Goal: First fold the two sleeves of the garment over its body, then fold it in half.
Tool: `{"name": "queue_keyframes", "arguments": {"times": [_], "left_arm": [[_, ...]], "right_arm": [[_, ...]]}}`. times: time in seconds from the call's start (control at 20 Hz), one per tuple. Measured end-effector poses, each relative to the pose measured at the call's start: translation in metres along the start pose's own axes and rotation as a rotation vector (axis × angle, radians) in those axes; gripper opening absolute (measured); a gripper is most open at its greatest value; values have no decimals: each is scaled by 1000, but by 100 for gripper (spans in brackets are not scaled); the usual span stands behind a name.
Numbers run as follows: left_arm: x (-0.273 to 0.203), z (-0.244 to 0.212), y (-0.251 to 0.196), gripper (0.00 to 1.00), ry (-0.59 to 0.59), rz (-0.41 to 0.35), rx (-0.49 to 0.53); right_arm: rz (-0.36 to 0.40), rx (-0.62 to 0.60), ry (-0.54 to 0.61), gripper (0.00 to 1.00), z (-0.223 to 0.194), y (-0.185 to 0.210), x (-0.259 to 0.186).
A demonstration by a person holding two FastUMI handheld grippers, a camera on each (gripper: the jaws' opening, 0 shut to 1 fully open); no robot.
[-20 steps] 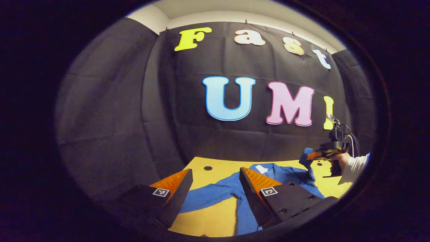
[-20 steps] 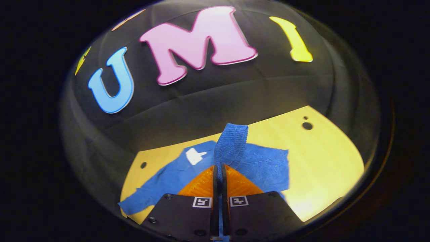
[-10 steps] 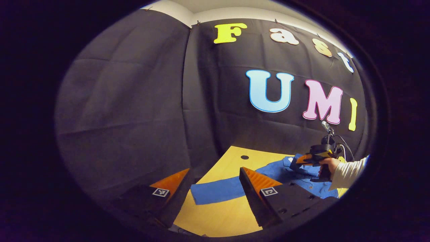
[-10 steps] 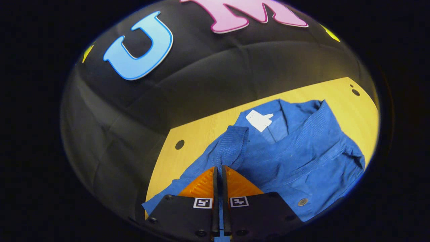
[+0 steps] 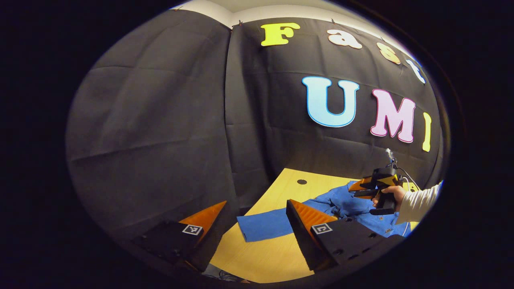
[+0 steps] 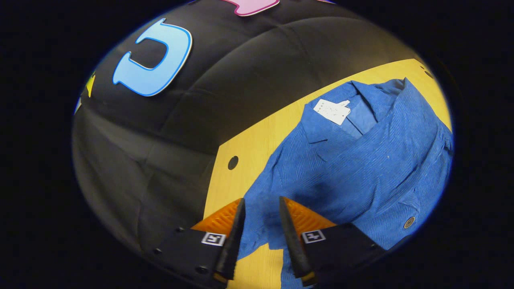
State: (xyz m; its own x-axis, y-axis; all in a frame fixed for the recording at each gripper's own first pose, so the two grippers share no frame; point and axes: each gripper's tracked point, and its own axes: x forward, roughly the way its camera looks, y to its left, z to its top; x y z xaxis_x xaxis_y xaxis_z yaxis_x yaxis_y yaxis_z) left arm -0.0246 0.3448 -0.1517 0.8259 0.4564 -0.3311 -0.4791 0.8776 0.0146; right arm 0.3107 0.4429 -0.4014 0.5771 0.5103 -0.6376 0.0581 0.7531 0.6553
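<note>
Garment [image 6: 353, 160] sleeve released, right hand-held gripper [image 6: 260, 208] now parted above it

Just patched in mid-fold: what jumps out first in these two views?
The blue garment spread on the yellow table, a white tag at its collar and one sleeve laid across its body. The right gripper hangs open just above that fabric. In the left gripper view the other sleeve lies flat on the table, the left gripper open near it.

Shirt spread out on the surface

Shirt [image 6: 353, 168] lies on the surface [image 6: 245, 140], collar at the far end, one sleeve [image 5: 263, 224] stretched left, right tongs [image 6: 260, 224] over its near part.
</note>
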Motion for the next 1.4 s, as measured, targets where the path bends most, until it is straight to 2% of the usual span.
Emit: {"name": "queue_keyframes", "arguments": {"times": [0.05,0.1,0.15,0.2,0.3,0.35,0.4,0.45,0.5,0.55,0.65,0.75,1.0,1.2,1.25,1.3,1.4], "left_arm": [[6,-1,-3,81,-3,-9,-7],[13,-6,-3,81,2,-18,-13],[20,-11,-3,81,10,-20,-13],[30,-20,-1,81,22,-17,-16],[51,-38,3,80,82,-5,-54],[61,-49,5,81,131,3,-82],[68,-63,10,80,187,13,-103],[78,-73,13,82,232,30,-121],[90,-85,17,83,262,55,-133],[102,-94,20,82,289,80,-149],[121,-118,21,83,389,94,-198],[128,-131,15,83,459,94,-255],[149,-169,12,84,599,119,-327],[150,-189,20,84,677,194,-271],[153,-186,24,87,667,208,-231],[153,-193,24,83,693,224,-200],[157,-190,24,83,680,211,-115]], "right_arm": [[-5,-25,-5,61,5,-2,-5],[-9,-61,-16,50,11,-4,-13],[-9,-106,-42,64,19,-7,-24],[-8,-156,-78,54,30,-9,-37],[8,-243,-139,53,48,-7,-75],[12,-284,-166,65,56,-9,-94],[13,-321,-190,65,65,-13,-115],[18,-353,-212,54,73,-16,-137],[27,-377,-231,65,80,-21,-156],[12,-389,-234,65,85,-35,-169],[-72,-378,-228,65,94,-78,-193],[-113,-322,-241,65,103,-108,-208],[-185,-242,-275,65,110,-147,-246],[-178,-267,-289,65,106,-143,-264],[-165,-271,-291,65,105,-141,-266],[-156,-270,-289,65,102,-140,-268],[-158,-255,-270,65,94,-149,-269]]}}
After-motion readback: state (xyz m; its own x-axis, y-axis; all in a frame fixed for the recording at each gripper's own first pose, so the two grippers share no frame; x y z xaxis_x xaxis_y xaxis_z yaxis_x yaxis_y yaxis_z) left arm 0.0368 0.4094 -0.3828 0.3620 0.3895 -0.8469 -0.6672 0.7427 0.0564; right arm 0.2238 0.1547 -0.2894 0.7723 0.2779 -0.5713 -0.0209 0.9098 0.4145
